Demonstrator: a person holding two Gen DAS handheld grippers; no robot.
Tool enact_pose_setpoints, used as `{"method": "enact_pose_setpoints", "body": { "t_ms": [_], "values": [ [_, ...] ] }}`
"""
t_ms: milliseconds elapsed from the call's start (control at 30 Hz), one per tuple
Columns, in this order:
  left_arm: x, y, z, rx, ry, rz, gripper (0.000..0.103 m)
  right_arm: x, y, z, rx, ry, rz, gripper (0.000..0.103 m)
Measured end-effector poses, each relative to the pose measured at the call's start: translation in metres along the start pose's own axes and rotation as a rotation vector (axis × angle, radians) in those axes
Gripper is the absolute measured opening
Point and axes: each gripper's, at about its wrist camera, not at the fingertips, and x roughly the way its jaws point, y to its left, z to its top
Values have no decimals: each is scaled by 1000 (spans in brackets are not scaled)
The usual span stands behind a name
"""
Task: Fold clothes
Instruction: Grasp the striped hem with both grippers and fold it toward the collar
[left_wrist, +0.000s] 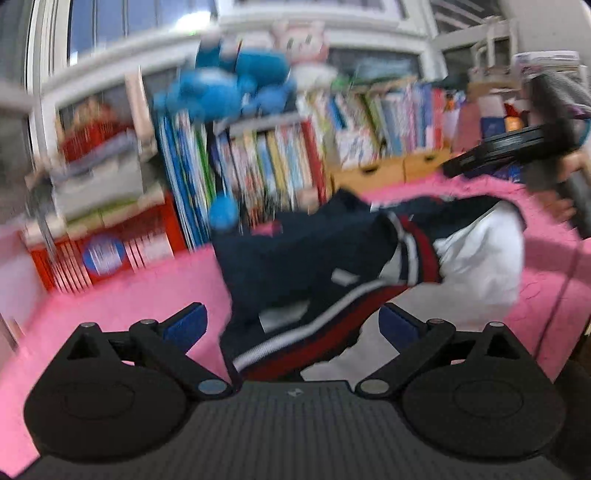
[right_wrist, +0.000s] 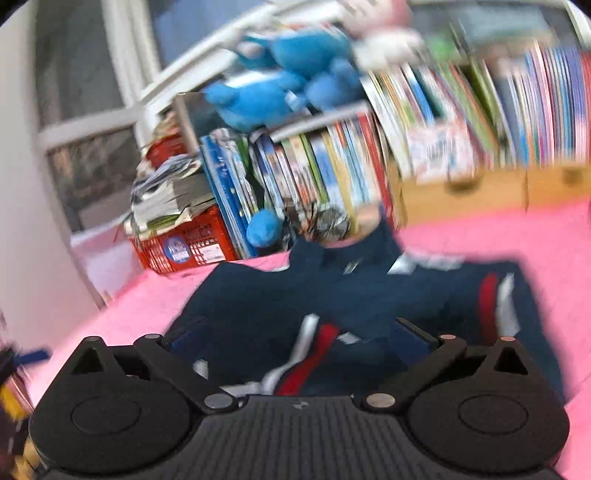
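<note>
A navy garment with red and white stripes (left_wrist: 295, 258) lay rumpled in the middle of the pink fuzzy surface (left_wrist: 147, 291), its white lining (left_wrist: 484, 251) turned out on the right side, and both views were smeared with blur. The left tool (left_wrist: 291, 325) sat low over the near striped edge, its blue-padded fingers (left_wrist: 184, 325) spread wide with cloth between them but not pinched. The right tool (right_wrist: 295, 343) was spread wide too, low over the dark cloth, gripping nothing. It also showed at the left view's far right, held by a hand (left_wrist: 565, 206). Behind the surface stood rows of colourful books (right_wrist: 314, 177), a red plastic crate (right_wrist: 184, 247) stacked with papers, and blue plush toys (right_wrist: 280, 88) perched above.
</note>
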Motion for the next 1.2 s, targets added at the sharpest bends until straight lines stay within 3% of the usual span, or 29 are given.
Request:
{"method": "enact_pose_setpoints", "body": {
  "t_ms": [67,167,300,333,367,433,467,533,600,733,800,833,900,967,1033,1100,1200],
  "values": [
    [24,3,-5,-43,53,1,101,-9,3,3,-145,4,-53,103],
    [39,6,-17,-112,98,0,101,11,11,1,-364,41,-88,103],
    [48,12,-30,-191,135,-10,102,60,30,-5,-502,145,4,103],
    [47,14,-31,-206,140,-4,103,72,34,-8,-515,179,19,99],
    [46,16,-32,-221,144,2,103,84,37,-13,-510,236,15,65],
    [43,18,-34,-240,148,38,103,86,52,-29,-467,274,-12,36],
    [38,19,-31,-239,132,43,103,77,65,-35,-517,239,-46,24],
    [30,20,-25,-236,99,53,103,57,90,-46,-606,167,-115,22],
    [21,22,-20,-234,66,62,103,37,92,-37,-571,83,-179,22],
    [12,17,-12,-219,16,40,103,20,65,-8,-373,6,-303,23],
    [11,12,-14,-222,13,8,103,25,51,-5,-311,6,-373,25],
    [13,10,-15,-221,18,2,103,28,47,-6,-303,17,-365,30],
    [18,8,-16,-217,37,-2,103,26,39,-7,-289,18,-273,50],
    [18,9,-14,-211,31,-13,103,10,30,-6,-265,-37,-177,99],
    [18,12,-12,-208,24,-37,103,-5,20,-2,-265,-81,-123,103],
    [23,15,-8,-204,29,-90,103,-12,11,3,-304,-87,-124,103],
    [46,8,-7,-201,115,-137,103,6,5,2,-419,57,-170,103]
  ]
}}
